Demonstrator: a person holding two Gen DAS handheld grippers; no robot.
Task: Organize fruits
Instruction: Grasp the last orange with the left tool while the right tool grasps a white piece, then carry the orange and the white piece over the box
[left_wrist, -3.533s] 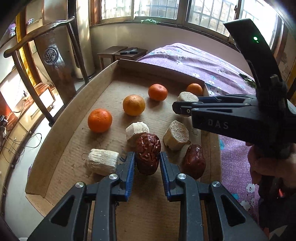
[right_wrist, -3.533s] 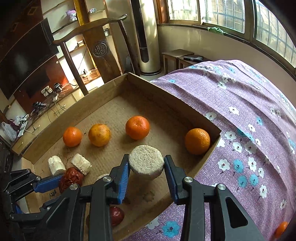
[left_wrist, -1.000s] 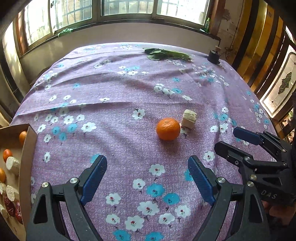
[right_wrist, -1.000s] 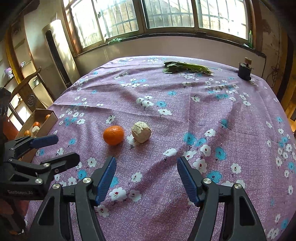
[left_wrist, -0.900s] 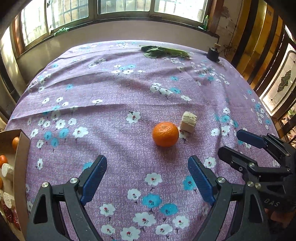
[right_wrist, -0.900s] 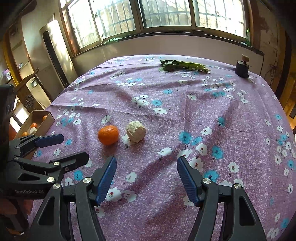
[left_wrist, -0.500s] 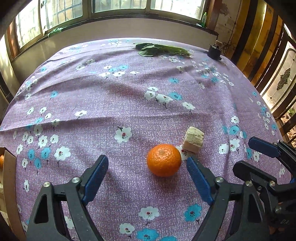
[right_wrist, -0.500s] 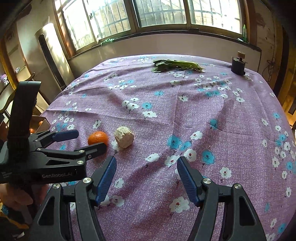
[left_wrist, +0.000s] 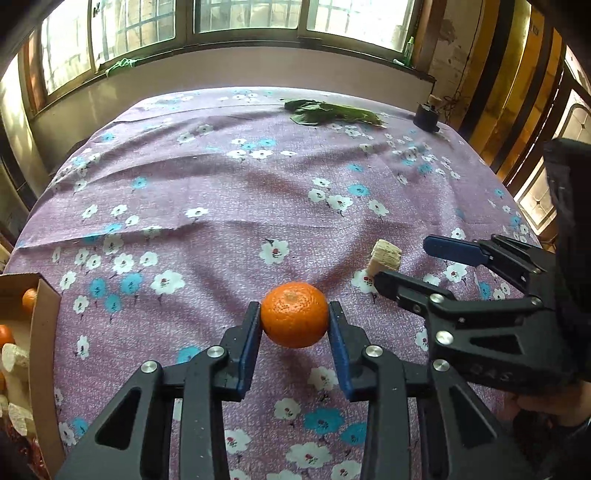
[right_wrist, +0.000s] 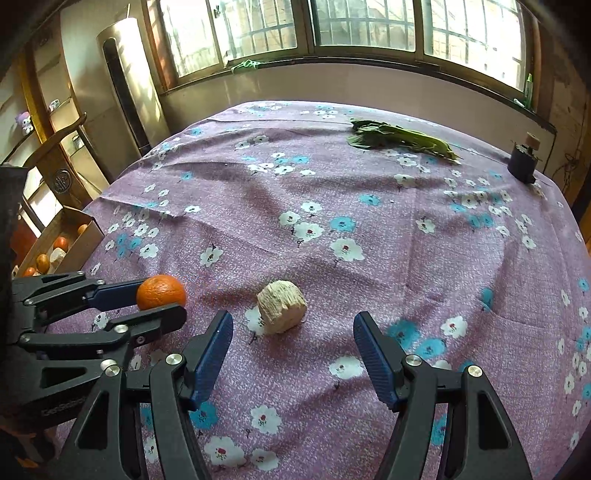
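Observation:
My left gripper (left_wrist: 294, 325) is shut on an orange tangerine (left_wrist: 294, 314) that rests on the purple flowered tablecloth (left_wrist: 221, 192); the tangerine also shows in the right wrist view (right_wrist: 161, 291) between the left fingers. A pale, fibrous cut chunk (right_wrist: 282, 306) lies just right of it, and shows in the left wrist view (left_wrist: 385, 255). My right gripper (right_wrist: 291, 343) is open, its fingers on either side of the chunk and a little short of it.
A cardboard box (left_wrist: 42, 332) with tangerines and pale chunks stands at the table's left edge, also in the right wrist view (right_wrist: 62, 240). Green leaves (right_wrist: 400, 140) and a small dark bottle (right_wrist: 522, 158) lie at the far side.
Both grippers moved from the box to the open tablecloth. The left gripper advanced and closed on the tangerine. The right gripper came closer to the pale chunk, still open.

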